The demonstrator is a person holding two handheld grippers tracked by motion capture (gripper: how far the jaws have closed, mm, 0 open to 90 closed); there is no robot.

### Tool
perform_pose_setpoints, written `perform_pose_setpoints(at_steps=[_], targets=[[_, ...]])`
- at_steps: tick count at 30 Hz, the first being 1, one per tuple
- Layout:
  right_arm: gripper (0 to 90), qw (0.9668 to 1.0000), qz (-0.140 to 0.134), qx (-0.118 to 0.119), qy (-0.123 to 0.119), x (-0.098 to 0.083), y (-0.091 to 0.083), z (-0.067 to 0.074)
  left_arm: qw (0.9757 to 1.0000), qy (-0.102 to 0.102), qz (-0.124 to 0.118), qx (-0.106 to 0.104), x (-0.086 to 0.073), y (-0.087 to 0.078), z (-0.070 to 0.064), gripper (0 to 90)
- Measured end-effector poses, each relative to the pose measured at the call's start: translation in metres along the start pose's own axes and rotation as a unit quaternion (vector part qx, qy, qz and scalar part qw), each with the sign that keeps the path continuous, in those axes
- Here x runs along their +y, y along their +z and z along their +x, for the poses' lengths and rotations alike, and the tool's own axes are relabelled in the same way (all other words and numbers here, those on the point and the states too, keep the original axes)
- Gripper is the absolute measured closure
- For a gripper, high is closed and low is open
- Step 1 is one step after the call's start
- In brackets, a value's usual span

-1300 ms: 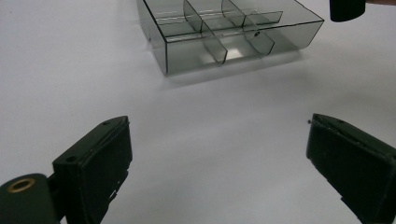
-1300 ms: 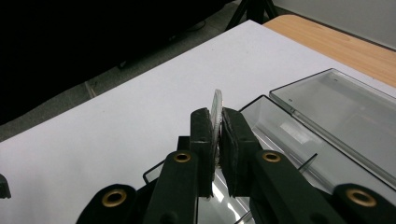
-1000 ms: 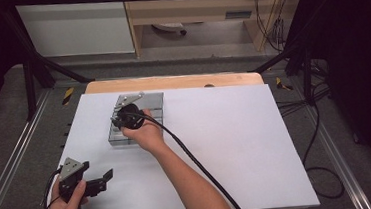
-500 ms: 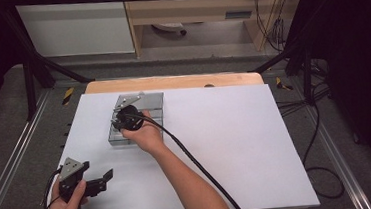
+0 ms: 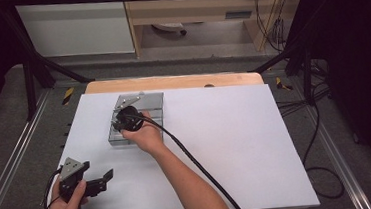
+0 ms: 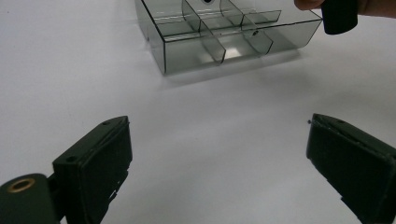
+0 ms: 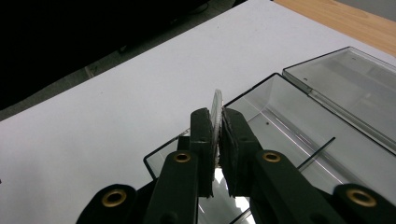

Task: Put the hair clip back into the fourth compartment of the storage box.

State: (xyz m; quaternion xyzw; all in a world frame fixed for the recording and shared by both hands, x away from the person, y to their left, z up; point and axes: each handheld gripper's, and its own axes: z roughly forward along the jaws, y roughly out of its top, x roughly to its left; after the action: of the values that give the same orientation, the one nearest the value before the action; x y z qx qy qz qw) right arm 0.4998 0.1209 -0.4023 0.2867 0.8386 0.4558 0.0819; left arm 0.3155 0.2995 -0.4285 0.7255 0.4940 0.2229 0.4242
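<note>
A clear plastic compartment box (image 5: 113, 136) sits on the white sheet at the back left, its lid (image 7: 345, 79) folded open behind it. My right gripper (image 5: 124, 119) points down into the box from above. In the right gripper view its jaws (image 7: 215, 126) are shut on a thin clear divider plate (image 7: 217, 100) that stands upright over the box wall (image 7: 261, 84). My left gripper (image 5: 98, 172) rests near the front left of the sheet, apart from the box. In the left gripper view it (image 6: 217, 158) stands open and wide with bare sheet between the jaws, facing the box (image 6: 187, 51).
The white sheet (image 5: 237, 145) covers a wooden table whose edge (image 5: 181, 81) shows at the back. A black cable (image 5: 193, 159) trails from the right gripper along the forearm. Metal frame rails (image 5: 12, 163) run along both sides of the table.
</note>
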Motion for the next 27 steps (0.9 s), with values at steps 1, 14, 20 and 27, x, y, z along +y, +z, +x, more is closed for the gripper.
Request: perform_pose_setpoints(at_steps=[1, 14, 20, 27], targets=[[83.5, 1.0000, 0.001, 0.000, -0.001, -0.0001, 0.0001, 0.0002, 1.0000, 0.000, 0.000, 0.000, 0.0000, 0.0000, -0.0001, 6.7], [83.5, 1.0000, 0.006, 0.001, -0.004, -0.0024, 0.0027, 0.0003, 1.0000, 0.001, 0.000, -0.001, 0.0000, 0.0002, -0.0005, 6.8], [83.5, 0.9999, 0.011, 0.000, -0.001, -0.0038, 0.0044, 0.0006, 1.0000, 0.003, -0.001, -0.001, 0.0001, 0.0000, -0.0005, 6.8], [83.4, 0.9998, 0.017, 0.001, 0.008, -0.0067, 0.0073, -0.0011, 1.0000, 0.003, -0.001, -0.002, 0.0002, 0.0000, -0.0006, 6.7]])
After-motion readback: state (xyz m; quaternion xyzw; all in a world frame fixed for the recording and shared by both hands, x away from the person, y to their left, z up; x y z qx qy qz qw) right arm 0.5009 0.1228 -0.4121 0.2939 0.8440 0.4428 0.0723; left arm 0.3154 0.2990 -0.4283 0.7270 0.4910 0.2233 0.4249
